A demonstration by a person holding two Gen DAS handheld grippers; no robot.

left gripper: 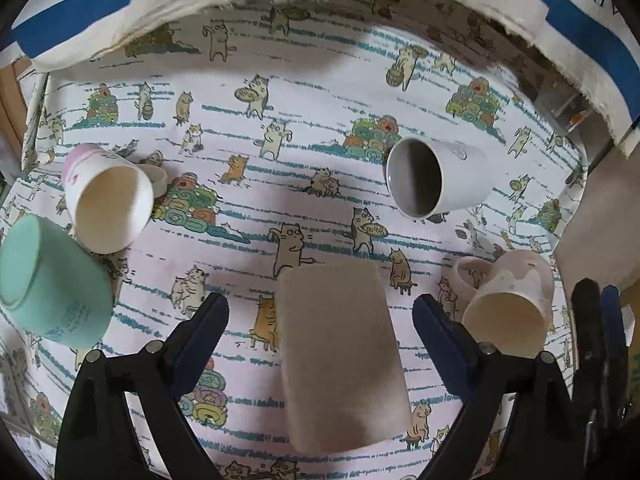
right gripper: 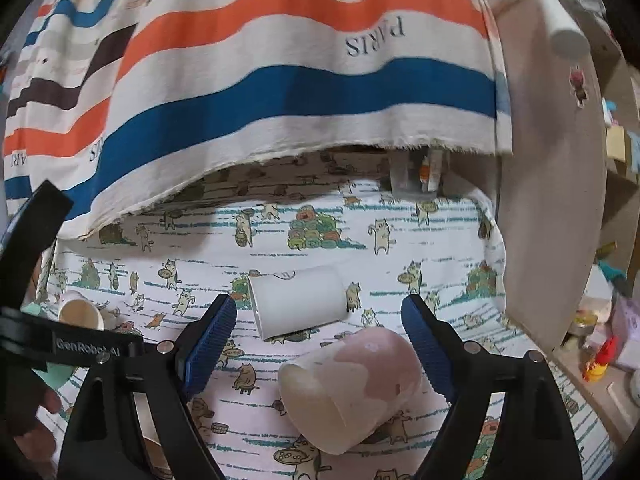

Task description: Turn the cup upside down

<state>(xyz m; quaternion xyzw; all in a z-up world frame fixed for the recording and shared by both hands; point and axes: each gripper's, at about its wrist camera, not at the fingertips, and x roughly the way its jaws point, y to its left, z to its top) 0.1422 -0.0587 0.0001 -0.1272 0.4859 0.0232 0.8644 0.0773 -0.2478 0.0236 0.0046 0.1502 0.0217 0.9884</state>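
Note:
Several cups lie on their sides on a cat-print tablecloth (left gripper: 320,208). In the left wrist view a beige-pink cup (left gripper: 340,356) lies between the fingers of my open left gripper (left gripper: 320,312), not touched. A white cup (left gripper: 432,180) with a grey inside lies beyond, a pink-white cup (left gripper: 108,196) and a mint cup (left gripper: 48,280) at left, a pink mug (left gripper: 508,304) at right. In the right wrist view my open right gripper (right gripper: 318,312) hovers over that pink mug (right gripper: 352,388); the white cup (right gripper: 298,304) lies just beyond.
A striped cloth (right gripper: 280,92) hangs over the table's far side. A brown panel (right gripper: 552,200) stands at the right edge, with cluttered shelves beyond. My left gripper's black body (right gripper: 40,340) shows at the left of the right wrist view.

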